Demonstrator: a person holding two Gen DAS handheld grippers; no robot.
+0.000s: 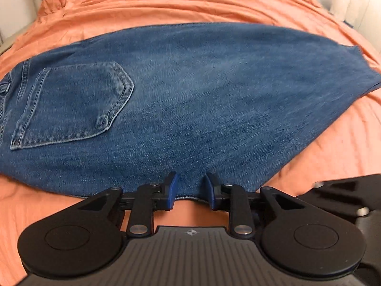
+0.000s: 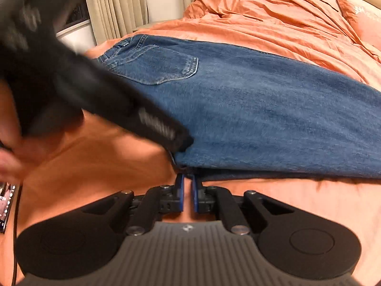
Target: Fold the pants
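- Blue pads of the right tool [image 2: 188, 191] sit pressed together at the near edge of the bed [image 2: 95, 157], pinching the corner of the jeans [image 2: 262, 109] where the stacked layers end.
- At that same near hem, the left tool [image 1: 190, 187] stands part spread, pads straddling the denim edge without pressing it; its grip looks unfinished.
- Folded lengthwise, the jeans lie across the middle of the bed, back pocket [image 1: 71, 104] up, waistband toward the left edge.
- To do the step well, the left tool should probably bite every layer of the hem before any lift, so both corners rise evenly.
- Rumpled bedding [image 2: 273, 12] is heaped by the head of the bed; the orange sheet between looks flat, leaving room to carry the hem over.
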